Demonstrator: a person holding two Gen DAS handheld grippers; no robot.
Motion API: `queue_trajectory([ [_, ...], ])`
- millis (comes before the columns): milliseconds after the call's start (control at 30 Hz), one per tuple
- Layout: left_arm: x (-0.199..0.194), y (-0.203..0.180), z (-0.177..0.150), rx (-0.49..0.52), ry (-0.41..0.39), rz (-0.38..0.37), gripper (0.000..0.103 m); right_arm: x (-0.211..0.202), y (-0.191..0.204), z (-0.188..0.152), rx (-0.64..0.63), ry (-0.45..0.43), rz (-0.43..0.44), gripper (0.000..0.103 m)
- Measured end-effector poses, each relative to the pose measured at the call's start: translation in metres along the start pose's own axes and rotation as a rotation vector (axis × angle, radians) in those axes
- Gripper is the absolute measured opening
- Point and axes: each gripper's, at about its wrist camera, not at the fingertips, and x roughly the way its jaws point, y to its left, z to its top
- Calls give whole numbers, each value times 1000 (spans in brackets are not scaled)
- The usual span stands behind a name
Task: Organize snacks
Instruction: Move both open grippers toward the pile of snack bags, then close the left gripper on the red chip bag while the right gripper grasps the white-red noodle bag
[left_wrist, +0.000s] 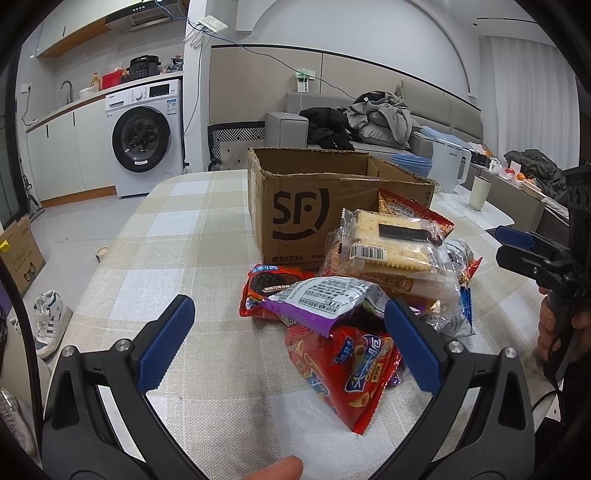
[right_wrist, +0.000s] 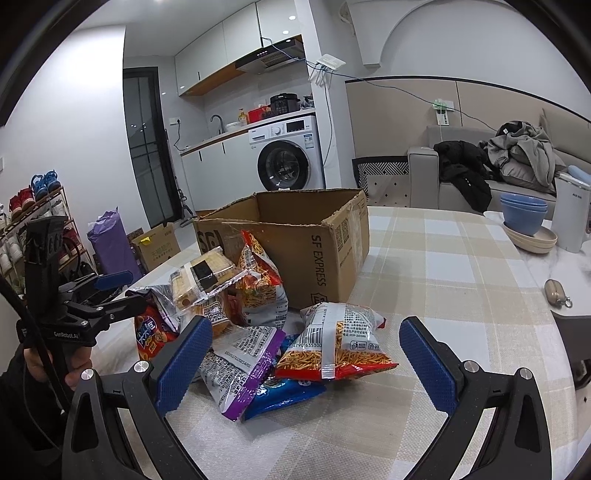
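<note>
Snack pile (left_wrist: 354, 295) heaped on the checked desk (left_wrist: 177, 258), touching the front wall of the open SF cardboard box (left_wrist: 295, 221). Left claw (left_wrist: 291, 343) spread wide and empty, just short of the pile, over a red chip bag (left_wrist: 343, 373). Right claw (right_wrist: 306, 365) likewise agape, empty, facing a noodle-snack bag (right_wrist: 336, 343). Bare cloth left of the box up to the desk's edge; bowls (right_wrist: 524, 218) well right of the box.

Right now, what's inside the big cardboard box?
Only bare brown inner walls show in the cardboard box. Its front wall hides the floor, so whether any snack is in it cannot be told. The snack pile lies outside, in front of it.
</note>
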Motion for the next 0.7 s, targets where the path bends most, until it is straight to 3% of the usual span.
queue_trajectory([
  [367, -1, -1, -1, 4, 4, 8, 103, 15, -6, 1, 31, 63, -54, 103],
  [700, 1, -4, -1, 18, 21, 9, 103, 38, -14, 1, 34, 149, -160, 103],
])
